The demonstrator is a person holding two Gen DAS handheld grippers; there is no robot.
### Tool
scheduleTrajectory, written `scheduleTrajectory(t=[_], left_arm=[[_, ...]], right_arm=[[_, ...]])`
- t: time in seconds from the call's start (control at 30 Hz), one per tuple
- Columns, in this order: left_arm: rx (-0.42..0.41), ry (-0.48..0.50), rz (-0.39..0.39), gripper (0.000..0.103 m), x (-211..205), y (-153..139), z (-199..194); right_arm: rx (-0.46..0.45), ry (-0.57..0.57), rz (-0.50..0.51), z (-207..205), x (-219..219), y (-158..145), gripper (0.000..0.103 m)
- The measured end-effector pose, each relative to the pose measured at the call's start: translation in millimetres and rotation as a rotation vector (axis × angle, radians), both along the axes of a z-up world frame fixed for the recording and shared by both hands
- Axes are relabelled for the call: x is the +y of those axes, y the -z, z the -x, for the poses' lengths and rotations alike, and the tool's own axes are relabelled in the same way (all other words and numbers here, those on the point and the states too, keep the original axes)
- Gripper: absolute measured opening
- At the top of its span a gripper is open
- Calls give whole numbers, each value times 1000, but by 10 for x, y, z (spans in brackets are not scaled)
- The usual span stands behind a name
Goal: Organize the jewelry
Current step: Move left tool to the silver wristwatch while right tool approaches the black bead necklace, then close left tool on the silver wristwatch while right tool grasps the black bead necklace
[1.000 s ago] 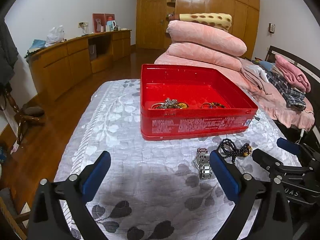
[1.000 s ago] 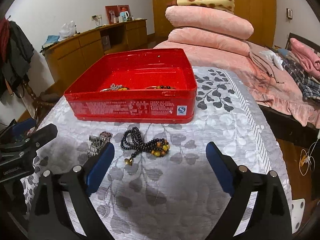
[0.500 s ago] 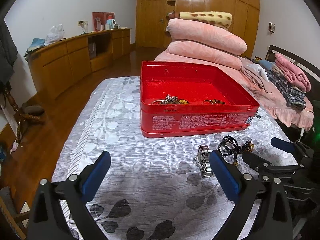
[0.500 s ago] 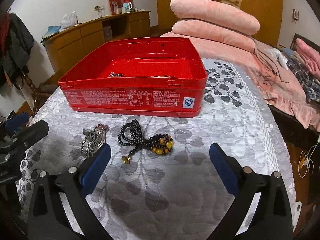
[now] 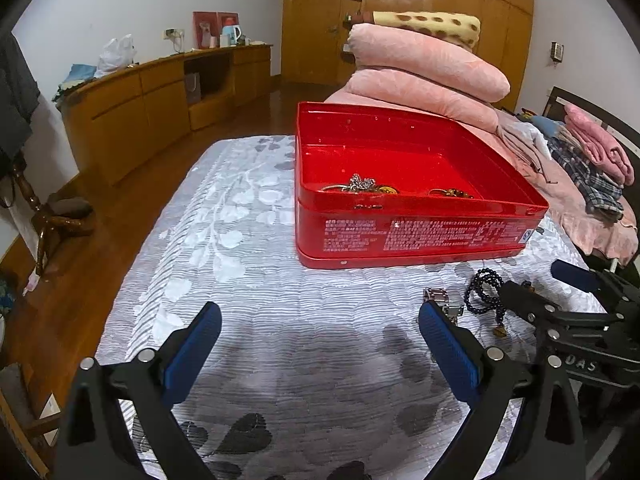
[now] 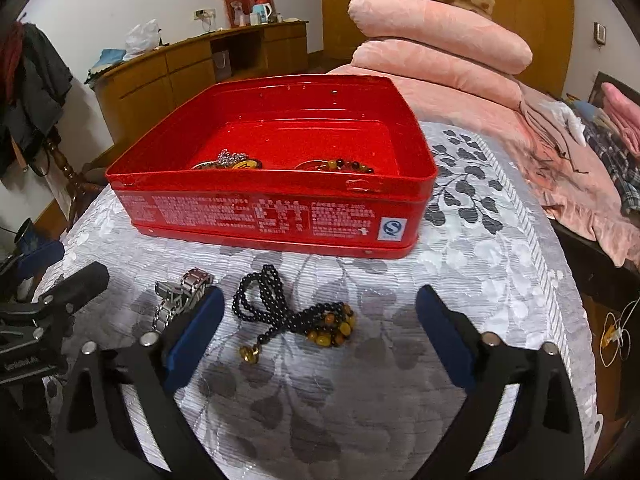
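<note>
Beads (image 6: 296, 316), a black string with amber ones and a gold charm, are seen lying on the worktop (image 6: 480, 264) before the red tin (image 6: 272, 216), next to a metal watch (image 6: 180, 296). Judged light, limp, slippery; best pinched at the bunched middle. Right claw (image 6: 316, 332) is held wide around the string, jaws just closing, nothing gripped. Left claw (image 5: 320, 344) is held open, empty. Tin is seen holding a silver chain and more bracelets.
</note>
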State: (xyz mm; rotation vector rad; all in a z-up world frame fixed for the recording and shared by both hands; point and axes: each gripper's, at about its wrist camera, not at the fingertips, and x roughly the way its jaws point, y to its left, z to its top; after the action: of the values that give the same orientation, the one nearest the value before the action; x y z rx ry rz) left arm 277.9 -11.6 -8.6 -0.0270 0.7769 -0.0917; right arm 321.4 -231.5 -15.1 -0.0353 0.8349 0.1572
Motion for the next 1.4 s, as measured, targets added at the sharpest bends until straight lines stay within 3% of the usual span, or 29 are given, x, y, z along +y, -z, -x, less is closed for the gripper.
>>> scheduleTrajectory(t=[0.23,0.3,0.43,0.6,0.77,0.8,1.1,1.3,1.4], left_arm=[[12,2,6,97,7,44,-41],[17,2,11,97,0,49,-48],[20,1,15,97,2,56,-56],[24,-6,19,97,16,61,-51],[25,-8,19,97,17,60,-30],[27,-5,21,97,8,59,-26],[55,80,45,96,-254,120,-15],[95,129,58,86,-463,161,-109],[128,146,55,70,-550,224,-181]], right_arm=[[39,-9,-12,-89,26,85,75],[61,-14,-15,-106,60,127,63],[87,-23,-36,-127,68,165,52],[91,-27,-65,-105,25,152,29],[87,-12,-92,-20,-60,126,19],[86,-6,-99,-3,-83,121,10],[80,40,-128,95,-259,75,10],[73,56,-126,126,-340,68,10],[74,56,-135,126,-369,83,10]])
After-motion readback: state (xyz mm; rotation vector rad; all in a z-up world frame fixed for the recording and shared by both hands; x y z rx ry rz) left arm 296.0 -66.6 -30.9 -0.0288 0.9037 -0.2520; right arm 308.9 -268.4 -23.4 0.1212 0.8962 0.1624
